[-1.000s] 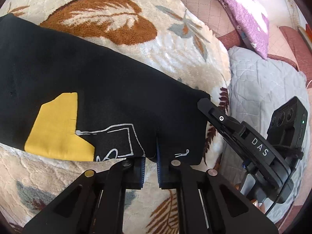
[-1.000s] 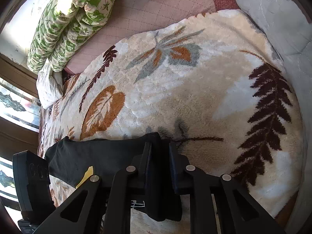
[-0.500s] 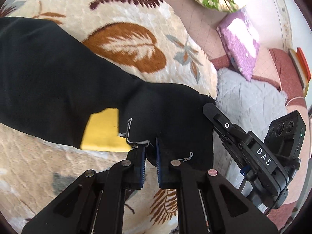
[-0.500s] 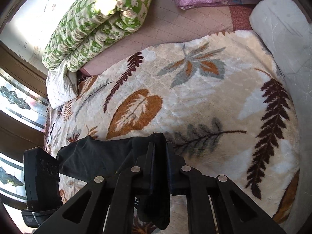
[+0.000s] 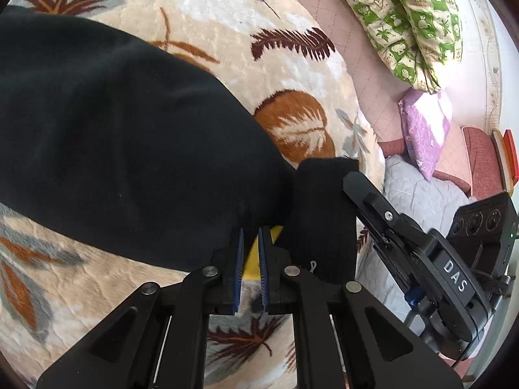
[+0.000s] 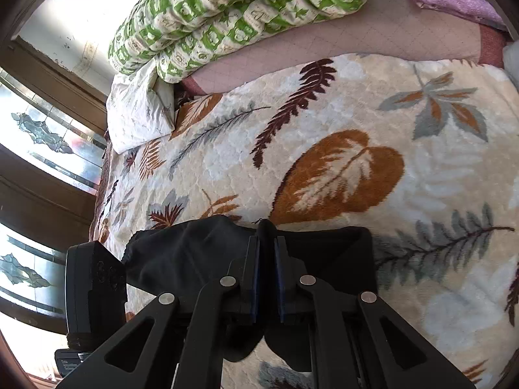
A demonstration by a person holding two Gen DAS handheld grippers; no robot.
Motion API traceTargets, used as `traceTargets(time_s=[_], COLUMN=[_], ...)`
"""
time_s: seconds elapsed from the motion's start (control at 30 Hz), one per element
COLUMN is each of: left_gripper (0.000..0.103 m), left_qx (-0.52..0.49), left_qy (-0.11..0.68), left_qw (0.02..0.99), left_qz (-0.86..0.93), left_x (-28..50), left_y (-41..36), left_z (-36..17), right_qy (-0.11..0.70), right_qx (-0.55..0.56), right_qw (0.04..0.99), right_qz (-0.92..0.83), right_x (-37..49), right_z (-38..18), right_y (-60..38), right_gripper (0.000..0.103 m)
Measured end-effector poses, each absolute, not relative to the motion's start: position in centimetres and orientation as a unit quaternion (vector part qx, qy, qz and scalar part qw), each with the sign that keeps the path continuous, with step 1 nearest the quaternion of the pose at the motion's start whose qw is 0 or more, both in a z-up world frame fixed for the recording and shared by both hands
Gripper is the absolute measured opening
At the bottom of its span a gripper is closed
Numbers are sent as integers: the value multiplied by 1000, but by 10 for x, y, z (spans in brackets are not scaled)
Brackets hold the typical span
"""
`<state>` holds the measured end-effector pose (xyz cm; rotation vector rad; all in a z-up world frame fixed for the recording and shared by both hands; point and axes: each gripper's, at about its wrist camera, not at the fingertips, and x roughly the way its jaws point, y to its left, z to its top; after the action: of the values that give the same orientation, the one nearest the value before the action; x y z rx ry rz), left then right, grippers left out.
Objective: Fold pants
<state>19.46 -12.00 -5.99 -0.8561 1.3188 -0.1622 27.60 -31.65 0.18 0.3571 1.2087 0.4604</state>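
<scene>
The black pants (image 5: 123, 149) lie across a cream blanket with a leaf print (image 5: 253, 74). My left gripper (image 5: 250, 240) is shut on their lifted near edge, where a sliver of the yellow patch (image 5: 251, 265) shows between the pads. To its right, my right gripper's finger (image 5: 366, 194) pinches the other corner of the same edge. In the right wrist view my right gripper (image 6: 266, 240) is shut on a ridge of the black pants (image 6: 194, 253), which hang folded below the fingers. The left gripper's body (image 6: 94, 288) shows at that view's lower left.
A rolled green-and-white quilt (image 5: 405, 16) and a purple pillow (image 5: 425, 133) lie on the pink bedcover (image 5: 356, 52) beyond the blanket. A grey quilt (image 5: 421, 201) lies at the right. Windows (image 6: 42, 149) run along the bed's far side, and a white pillow (image 6: 139, 113) is there.
Both grippers have carried the pants' near edge up and over the rest of the garment, so the yellow patch is now almost hidden. The right jaws have tightened on the cloth.
</scene>
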Motion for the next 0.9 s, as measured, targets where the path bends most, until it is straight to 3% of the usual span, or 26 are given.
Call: traceTargets(time_s=[0.1, 0.27, 0.43, 0.7, 0.77, 0.9], left_gripper=[7, 7, 7, 7, 7, 7], left_qx=[-380, -362, -348, -342, -339, -336], left_qy=[601, 608, 620, 625, 625, 617], left_qw=[698, 698, 695, 694, 695, 703], left_qz=[-86, -106, -105, -105, -110, -113], left_x=[199, 200, 200, 196, 193, 191], left_y=[-130, -148, -158, -159, -155, -153], left_z=[-62, -66, -73, -72, -71, -65], right_qy=[558, 558, 527, 480, 464, 418], right_qx=[180, 239, 405, 594, 616, 655], right_qw=[782, 783, 740, 643, 635, 629], right_qz=[210, 134, 100, 66, 44, -13], right_x=[272, 234, 173, 144, 140, 120], right_z=[0, -8, -42, -104, -111, -111], right_y=[-322, -387, -452, -450, -447, -446], right_gripper=[8, 18, 50, 55, 62, 62])
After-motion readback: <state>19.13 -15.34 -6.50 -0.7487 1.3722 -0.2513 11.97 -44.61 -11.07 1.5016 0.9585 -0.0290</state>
